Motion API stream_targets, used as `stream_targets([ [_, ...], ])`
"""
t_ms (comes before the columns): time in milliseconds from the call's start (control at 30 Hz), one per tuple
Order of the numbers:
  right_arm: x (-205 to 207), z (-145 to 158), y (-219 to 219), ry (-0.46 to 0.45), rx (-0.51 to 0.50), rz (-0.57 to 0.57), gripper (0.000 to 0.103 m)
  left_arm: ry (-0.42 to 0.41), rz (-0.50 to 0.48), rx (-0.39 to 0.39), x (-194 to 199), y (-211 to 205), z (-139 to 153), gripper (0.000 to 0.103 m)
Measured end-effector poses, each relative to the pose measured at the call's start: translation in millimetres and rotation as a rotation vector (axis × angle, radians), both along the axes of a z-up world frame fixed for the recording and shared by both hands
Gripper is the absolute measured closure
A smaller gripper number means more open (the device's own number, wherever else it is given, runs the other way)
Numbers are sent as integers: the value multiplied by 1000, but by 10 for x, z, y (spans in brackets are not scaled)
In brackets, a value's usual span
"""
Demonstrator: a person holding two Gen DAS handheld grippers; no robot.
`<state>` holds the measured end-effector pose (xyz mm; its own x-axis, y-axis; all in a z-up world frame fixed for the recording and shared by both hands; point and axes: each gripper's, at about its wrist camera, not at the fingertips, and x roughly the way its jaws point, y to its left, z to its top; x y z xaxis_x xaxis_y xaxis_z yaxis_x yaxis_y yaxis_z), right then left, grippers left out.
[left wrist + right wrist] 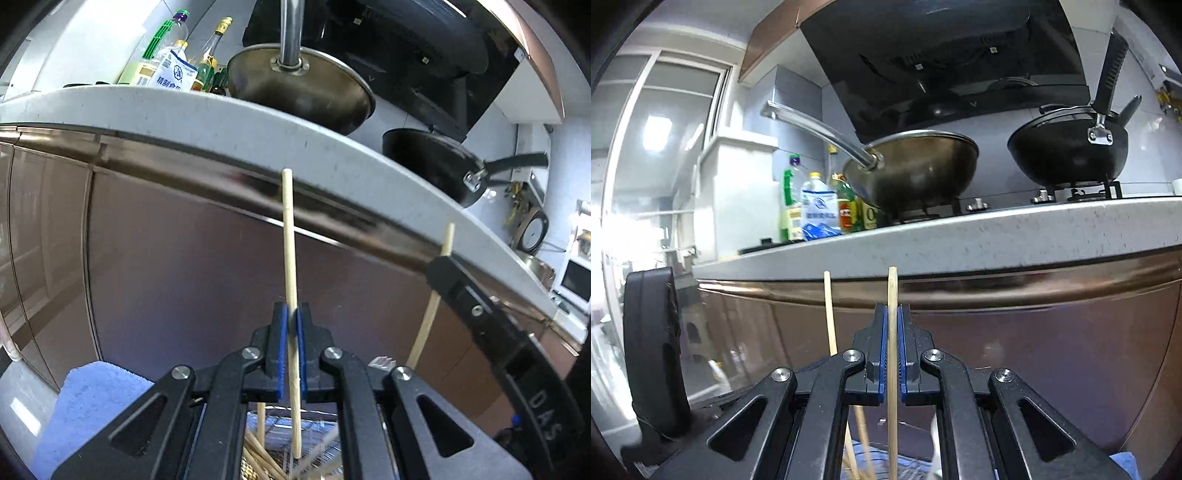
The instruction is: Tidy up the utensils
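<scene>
So, each hand has one chopstick in it and nothing is sorted yet as far as I can see. The left gripper [292, 325] is clamped tight on a chopstick [289, 236] that stands nearly upright between its blue pads [282, 343], most of the stick rising above the fingertips and the tail running down below them. The right gripper [894, 325] is closed the same way on a second chopstick [893, 291], also upright, its top just above the pads.

Below and behind both grippers lies a loose bundle of chopsticks [258, 454], blurred, over what looks like a wire rack or basket; I cannot tell which. That heap is the bulk of the work left, by my reckoning: two sticks lifted, many to go, and no holder for them shows in either view.

Ahead of both grippers runs the pale counter [997, 236] edge with brown cabinet fronts [184, 258] under it. The stick tips come up about level with that overhanging lip, so pushing forward risks knocking them against it. The right gripper shows off to the right of the left one, near, with open air between. Above the counter sit a steel wok [916, 166], a black pan [1067, 151] and bottles [816, 206], well beyond reach. A blue towel [92, 406] lies low to the left.
</scene>
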<state>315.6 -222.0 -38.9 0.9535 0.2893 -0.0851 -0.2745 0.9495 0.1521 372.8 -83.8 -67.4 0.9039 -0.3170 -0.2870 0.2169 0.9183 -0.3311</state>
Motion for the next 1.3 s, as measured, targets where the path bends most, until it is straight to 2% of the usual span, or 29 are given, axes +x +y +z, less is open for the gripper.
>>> stream_targets([
  [233,78,-258,-104,22,-11,-33,98,-15,15,54,85,-118,-273,98],
  [467,17,-305,-153,40,-15,-40,96,-26,21,75,8,-77,-277,96],
  [567,-41,-274,-161,44,-21,-46,86,-26,23,75,-49,-35,-230,93],
  [633,-101,-227,-177,42,-20,-53,84,-31,26,78,-111,-8,-184,83],
  [700,-172,-184,-189,38,-17,-60,79,-36,34,83,-179,26,-133,78],
  [767,-252,-142,-206,36,-19,-69,71,-39,36,91,-270,66,-80,77],
  [933,-488,-38,-241,59,-27,-91,65,-21,42,141,-545,134,44,67],
  [1000,-589,-29,-264,72,-28,-97,62,-17,48,160,-674,175,92,66],
  [1300,-1135,-81,-384,158,-58,-145,36,8,74,235,-1236,314,215,52],
])
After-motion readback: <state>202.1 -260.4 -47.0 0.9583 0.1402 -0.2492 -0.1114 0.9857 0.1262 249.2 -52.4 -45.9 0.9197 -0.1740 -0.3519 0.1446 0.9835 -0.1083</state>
